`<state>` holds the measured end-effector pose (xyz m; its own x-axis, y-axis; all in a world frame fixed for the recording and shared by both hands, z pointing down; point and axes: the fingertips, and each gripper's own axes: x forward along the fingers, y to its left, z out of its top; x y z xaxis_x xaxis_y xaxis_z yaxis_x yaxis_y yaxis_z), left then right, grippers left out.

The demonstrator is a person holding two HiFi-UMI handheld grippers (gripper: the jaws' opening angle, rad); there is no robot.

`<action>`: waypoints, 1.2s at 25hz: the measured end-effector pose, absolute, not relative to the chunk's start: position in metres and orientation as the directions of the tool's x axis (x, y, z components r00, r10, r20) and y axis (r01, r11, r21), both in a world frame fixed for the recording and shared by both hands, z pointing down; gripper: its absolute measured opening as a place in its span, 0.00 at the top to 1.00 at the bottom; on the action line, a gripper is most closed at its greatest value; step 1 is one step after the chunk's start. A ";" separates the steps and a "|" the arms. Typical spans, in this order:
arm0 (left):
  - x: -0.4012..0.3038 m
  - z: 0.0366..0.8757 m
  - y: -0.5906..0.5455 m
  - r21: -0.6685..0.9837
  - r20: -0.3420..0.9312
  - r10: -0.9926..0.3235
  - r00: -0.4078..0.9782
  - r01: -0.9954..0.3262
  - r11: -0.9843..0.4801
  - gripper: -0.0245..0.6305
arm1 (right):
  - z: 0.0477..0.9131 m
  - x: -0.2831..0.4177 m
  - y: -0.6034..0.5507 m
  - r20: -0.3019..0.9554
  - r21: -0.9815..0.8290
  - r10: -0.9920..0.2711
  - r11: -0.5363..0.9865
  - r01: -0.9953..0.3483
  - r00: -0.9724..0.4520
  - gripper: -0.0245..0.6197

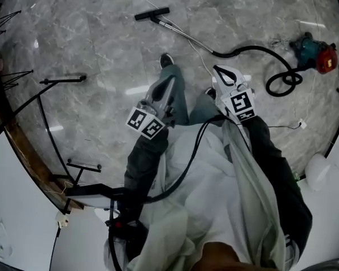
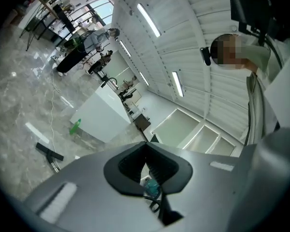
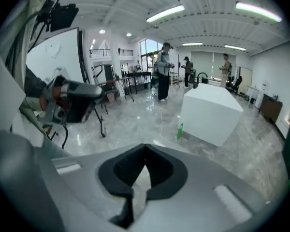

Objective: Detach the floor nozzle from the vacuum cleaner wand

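Note:
The vacuum cleaner lies on the marble floor ahead of me. Its black T-shaped floor nozzle [image 1: 152, 14] sits on the end of the chrome wand [image 1: 183, 34]. A black hose [image 1: 274, 66] curls away to the teal and red body [image 1: 314, 52]. Both grippers hang in the air above my legs, well short of the nozzle and touching nothing. My left gripper [image 1: 167, 83] is shut and empty, and so is my right gripper [image 1: 224, 72]. In the left gripper view the jaws [image 2: 146, 146] meet, with the nozzle [image 2: 49, 152] far off at the lower left. The right gripper view shows shut jaws [image 3: 145, 150] over bare floor.
Black metal stands [image 1: 62, 80] rise along the left by a wooden-edged wall. A white cable [image 1: 199, 55] runs across the floor. A large white box [image 3: 210, 111] with a green bottle [image 3: 180, 130] beside it stands further off. Several people [image 3: 163, 71] stand far back.

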<state>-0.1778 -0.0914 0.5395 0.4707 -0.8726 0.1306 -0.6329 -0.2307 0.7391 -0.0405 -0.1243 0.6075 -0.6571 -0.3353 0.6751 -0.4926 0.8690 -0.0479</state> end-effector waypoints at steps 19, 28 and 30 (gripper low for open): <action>-0.327 0.959 -0.078 0.752 0.440 -0.847 0.298 -0.637 0.166 0.96 | 1.223 -0.170 -0.225 0.933 -0.060 -0.002 0.985 -0.161 -0.361 0.73; -0.347 1.017 -0.034 0.741 0.492 -0.830 0.263 -0.627 0.240 0.96 | 1.323 -0.186 -0.245 0.957 0.056 -0.130 0.960 -0.274 -0.259 0.69; -0.346 1.019 -0.033 0.747 0.489 -0.833 0.257 -0.617 0.248 0.96 | 1.332 -0.184 -0.243 0.966 0.051 -0.117 0.962 -0.269 -0.233 0.68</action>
